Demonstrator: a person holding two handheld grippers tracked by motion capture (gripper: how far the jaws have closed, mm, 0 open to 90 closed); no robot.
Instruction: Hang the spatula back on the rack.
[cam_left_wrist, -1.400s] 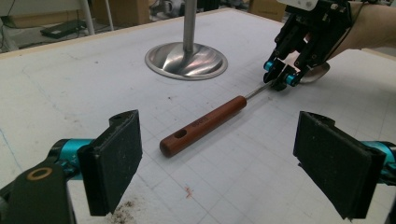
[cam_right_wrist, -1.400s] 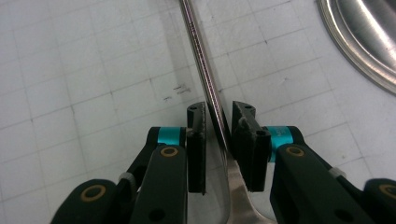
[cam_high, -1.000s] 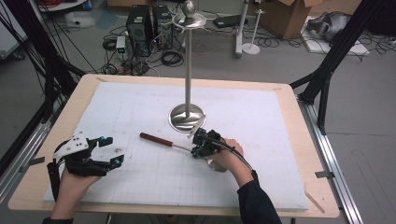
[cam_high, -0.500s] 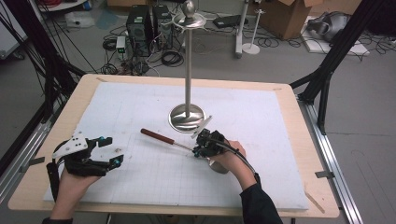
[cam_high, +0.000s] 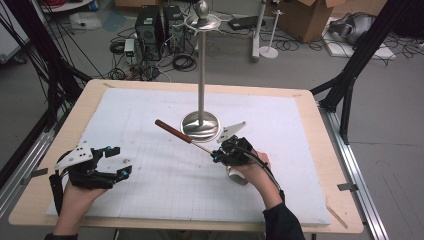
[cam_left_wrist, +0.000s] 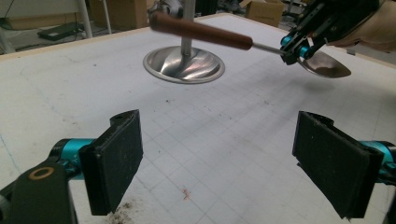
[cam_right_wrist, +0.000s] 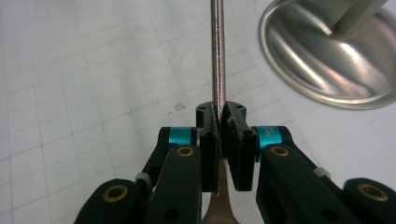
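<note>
The counter (cam_high: 320, 150) carries a white gridded mat (cam_high: 150, 190) and a steel stand (cam_high: 201, 125) with 1 pole. The left tool (cam_high: 116, 161) rests on the mat, jaws wide. The right tool (cam_high: 216, 156) clamps a wooden-handled ladle (cam_high: 172, 131) by its metal shaft, lifted beside the stand's base.

Even bright light — soft shadows, slight blur

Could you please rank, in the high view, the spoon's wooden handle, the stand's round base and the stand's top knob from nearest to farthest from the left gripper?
From the left gripper:
1. Wooden handle, up and to its right, held off the mat.
2. Round base, just beyond the handle, mid-table.
3. Top knob, high on the pole, farthest.
</note>
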